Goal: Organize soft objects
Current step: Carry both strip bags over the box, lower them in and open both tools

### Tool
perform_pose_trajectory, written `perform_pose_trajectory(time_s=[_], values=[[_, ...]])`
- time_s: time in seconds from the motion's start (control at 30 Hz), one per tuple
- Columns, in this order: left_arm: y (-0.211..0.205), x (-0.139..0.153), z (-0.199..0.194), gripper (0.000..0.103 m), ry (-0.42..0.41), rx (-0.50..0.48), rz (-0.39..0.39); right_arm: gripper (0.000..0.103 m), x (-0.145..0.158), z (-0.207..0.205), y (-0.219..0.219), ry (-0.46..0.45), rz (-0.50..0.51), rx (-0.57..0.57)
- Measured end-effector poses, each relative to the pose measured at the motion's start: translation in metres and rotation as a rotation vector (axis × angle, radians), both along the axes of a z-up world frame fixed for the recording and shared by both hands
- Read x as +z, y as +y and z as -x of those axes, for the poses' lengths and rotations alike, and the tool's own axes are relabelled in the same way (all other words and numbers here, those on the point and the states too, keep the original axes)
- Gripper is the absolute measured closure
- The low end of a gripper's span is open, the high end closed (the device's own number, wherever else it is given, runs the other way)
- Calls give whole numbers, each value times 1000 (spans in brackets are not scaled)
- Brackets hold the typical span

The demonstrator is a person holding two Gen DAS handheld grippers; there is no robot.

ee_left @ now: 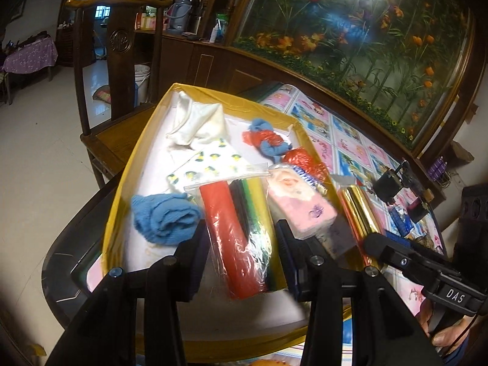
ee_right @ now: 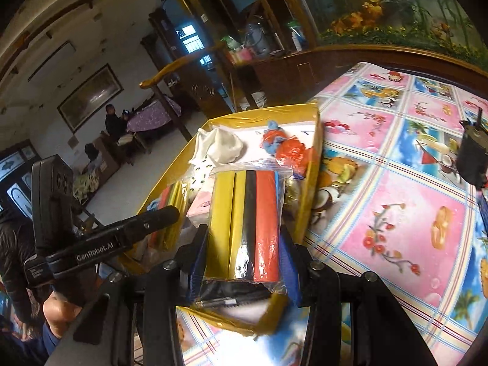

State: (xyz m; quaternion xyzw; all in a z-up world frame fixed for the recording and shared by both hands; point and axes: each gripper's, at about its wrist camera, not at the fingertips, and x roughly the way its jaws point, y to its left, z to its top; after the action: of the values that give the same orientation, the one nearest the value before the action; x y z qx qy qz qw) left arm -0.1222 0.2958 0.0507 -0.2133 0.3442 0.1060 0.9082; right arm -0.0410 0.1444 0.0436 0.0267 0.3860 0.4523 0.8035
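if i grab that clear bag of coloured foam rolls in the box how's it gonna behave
The clear bag of rolls probably feels light, since the rolls look like foam. Its glossy, wrinkled plastic film may slip between the fingers. The rolls lie side by side and loose, so they could shift inside and the bag may sag if it is gripped at one end.

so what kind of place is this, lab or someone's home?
Looks like a home living or dining room. A carved wooden chair stands by a table with a cartoon-print cloth, a large fish tank sits behind it, and a framed painting hangs on the wall.
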Motion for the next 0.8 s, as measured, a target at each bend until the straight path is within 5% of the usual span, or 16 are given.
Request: perform_pose_trajectory(time_s=[0.8], values=[[-5,-13,4,56,22,-18,-47,54,-16,11,49,-111,126,-1]])
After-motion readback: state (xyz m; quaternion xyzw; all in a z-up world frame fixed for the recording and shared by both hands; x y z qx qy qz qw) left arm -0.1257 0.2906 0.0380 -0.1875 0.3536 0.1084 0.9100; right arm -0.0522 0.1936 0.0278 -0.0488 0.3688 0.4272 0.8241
